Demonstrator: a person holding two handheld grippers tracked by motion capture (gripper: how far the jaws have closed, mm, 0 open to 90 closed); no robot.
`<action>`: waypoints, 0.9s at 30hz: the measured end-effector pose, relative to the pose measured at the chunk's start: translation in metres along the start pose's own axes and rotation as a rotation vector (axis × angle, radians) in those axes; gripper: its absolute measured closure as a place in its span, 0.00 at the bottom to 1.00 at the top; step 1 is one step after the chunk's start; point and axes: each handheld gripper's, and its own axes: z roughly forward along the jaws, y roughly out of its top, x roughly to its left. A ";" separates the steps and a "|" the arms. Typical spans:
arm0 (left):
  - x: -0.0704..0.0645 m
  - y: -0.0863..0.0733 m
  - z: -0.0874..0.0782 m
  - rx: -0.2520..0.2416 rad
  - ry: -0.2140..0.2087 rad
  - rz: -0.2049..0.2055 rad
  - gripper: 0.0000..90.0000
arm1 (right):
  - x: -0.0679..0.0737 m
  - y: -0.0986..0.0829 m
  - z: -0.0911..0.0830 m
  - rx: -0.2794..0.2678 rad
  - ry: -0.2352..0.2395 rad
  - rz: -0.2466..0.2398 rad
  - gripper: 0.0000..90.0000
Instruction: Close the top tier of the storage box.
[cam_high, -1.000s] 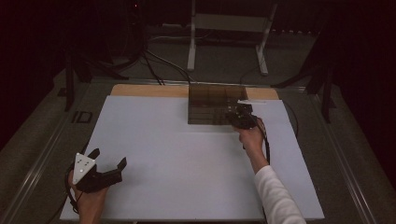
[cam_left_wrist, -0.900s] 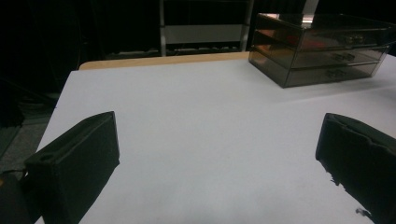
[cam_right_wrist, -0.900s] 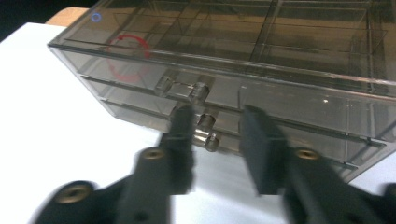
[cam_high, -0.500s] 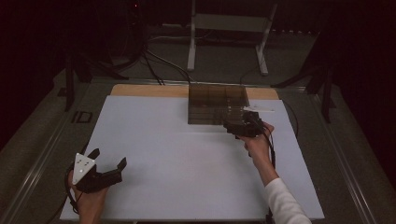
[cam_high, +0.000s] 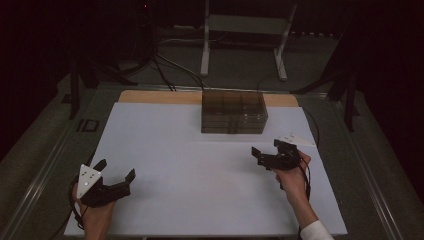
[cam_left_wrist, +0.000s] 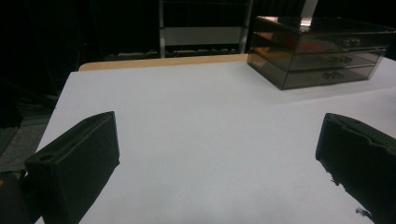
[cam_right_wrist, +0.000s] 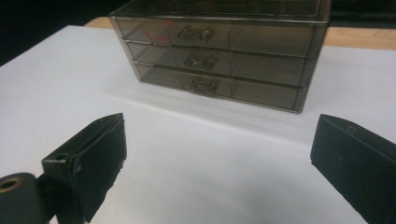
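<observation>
Toward the far edge of the white table (cam_high: 165, 140) sits the smoked drawer box (cam_high: 233, 112), all drawers shut. Right gripper (cam_high: 270, 153) faces it, jaws wide and empty, seemingly lined up; left gripper (cam_high: 116, 175) idles near-left, equally wide.

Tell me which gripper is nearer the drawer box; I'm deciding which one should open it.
Right. The right gripper sits just in front of the smoky three-drawer box, slightly to its right, jaws open. The left gripper rests far off at the table's near left corner.
</observation>
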 end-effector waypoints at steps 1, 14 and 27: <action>0.000 0.000 0.000 -0.001 0.000 0.000 0.01 | 0.000 -0.003 -0.004 -0.008 0.003 -0.002 0.04; -0.001 0.001 -0.001 -0.009 -0.008 0.004 0.01 | -0.005 -0.043 -0.045 -0.080 -0.001 -0.027 0.04; -0.002 0.004 -0.002 -0.032 -0.020 0.018 0.01 | -0.002 -0.071 -0.066 -0.113 -0.015 -0.048 0.05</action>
